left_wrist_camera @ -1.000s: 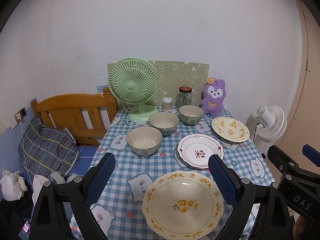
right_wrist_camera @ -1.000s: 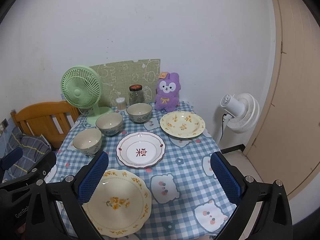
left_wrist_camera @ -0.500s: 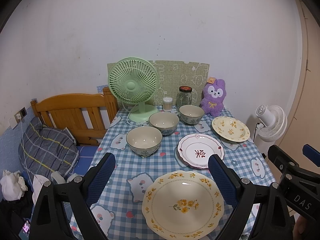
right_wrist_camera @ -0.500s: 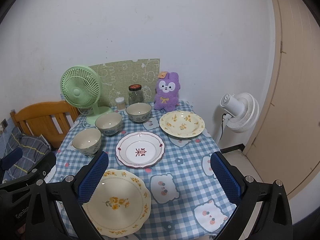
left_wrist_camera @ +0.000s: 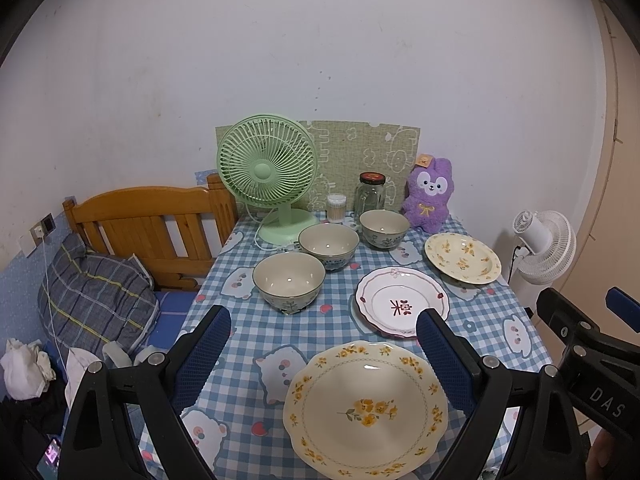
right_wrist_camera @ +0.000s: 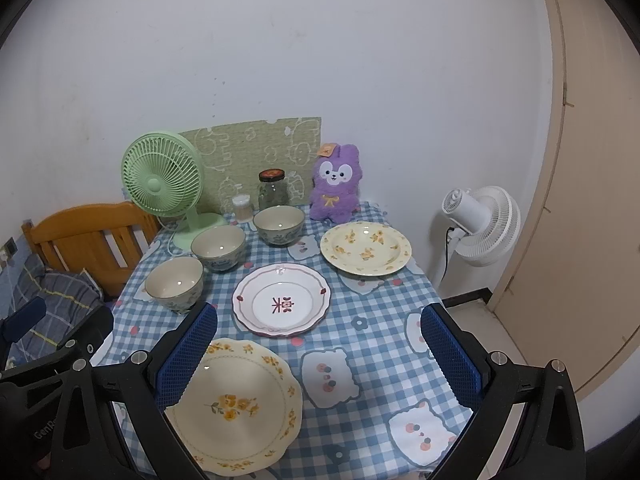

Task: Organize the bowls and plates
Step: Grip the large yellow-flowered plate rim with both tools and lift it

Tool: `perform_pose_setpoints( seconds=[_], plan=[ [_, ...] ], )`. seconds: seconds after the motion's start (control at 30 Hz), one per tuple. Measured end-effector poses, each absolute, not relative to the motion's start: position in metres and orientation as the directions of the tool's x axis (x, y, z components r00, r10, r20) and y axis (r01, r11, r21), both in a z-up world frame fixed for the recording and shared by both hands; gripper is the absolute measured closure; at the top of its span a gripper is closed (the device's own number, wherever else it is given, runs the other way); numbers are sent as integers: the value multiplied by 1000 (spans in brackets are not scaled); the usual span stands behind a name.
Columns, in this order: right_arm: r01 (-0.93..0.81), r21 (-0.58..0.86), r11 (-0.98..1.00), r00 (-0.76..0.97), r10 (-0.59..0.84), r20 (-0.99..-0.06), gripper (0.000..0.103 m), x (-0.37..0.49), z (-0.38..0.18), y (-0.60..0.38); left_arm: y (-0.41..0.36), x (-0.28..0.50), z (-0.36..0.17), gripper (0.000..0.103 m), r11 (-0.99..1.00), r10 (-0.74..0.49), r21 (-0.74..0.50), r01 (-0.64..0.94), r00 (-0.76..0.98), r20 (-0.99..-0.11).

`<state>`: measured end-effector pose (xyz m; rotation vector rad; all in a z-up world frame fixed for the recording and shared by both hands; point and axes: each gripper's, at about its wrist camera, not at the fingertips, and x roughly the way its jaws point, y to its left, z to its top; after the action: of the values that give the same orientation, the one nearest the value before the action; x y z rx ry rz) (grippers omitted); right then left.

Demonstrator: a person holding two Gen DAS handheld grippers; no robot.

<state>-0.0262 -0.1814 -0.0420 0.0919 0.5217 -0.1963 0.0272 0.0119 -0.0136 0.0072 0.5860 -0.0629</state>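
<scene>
Three bowls stand in a diagonal row on the checked tablecloth: near bowl [left_wrist_camera: 289, 281] [right_wrist_camera: 174, 283], middle bowl [left_wrist_camera: 329, 245] [right_wrist_camera: 218, 247], far bowl [left_wrist_camera: 384, 228] [right_wrist_camera: 279, 224]. A large yellow-flowered plate [left_wrist_camera: 366, 408] [right_wrist_camera: 234, 404] lies at the front. Behind it sits a white plate with a red character [left_wrist_camera: 402, 301] [right_wrist_camera: 282, 299], and a deep yellow plate [left_wrist_camera: 462, 257] [right_wrist_camera: 365, 247] lies far right. My left gripper [left_wrist_camera: 322, 356] hovers open above the front plate, holding nothing. My right gripper [right_wrist_camera: 318, 354] is open and empty to its right.
A green desk fan [left_wrist_camera: 268, 172], a glass jar [left_wrist_camera: 371, 196], a cotton-swab tub [left_wrist_camera: 336, 208] and a purple plush rabbit [left_wrist_camera: 429, 196] line the table's back edge. A wooden bed frame [left_wrist_camera: 148, 228] stands left. A white floor fan [right_wrist_camera: 480, 224] stands right, by a door.
Both views have shifted only slightly; the dishes stay where they were and both grippers remain open.
</scene>
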Motion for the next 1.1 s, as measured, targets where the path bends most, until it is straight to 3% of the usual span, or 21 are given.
perform_pose_setpoints(
  seconds=[0.4, 1.1],
  plan=[
    [191, 27, 981, 836, -148, -529, 4, -10, -51, -175, 10, 32, -28, 12, 999, -37, 9, 51, 826, -563],
    [150, -5, 989, 755, -118, -645, 13, 57, -130, -149, 22, 78, -110, 19, 999, -36, -13, 38, 691, -722]
  ],
)
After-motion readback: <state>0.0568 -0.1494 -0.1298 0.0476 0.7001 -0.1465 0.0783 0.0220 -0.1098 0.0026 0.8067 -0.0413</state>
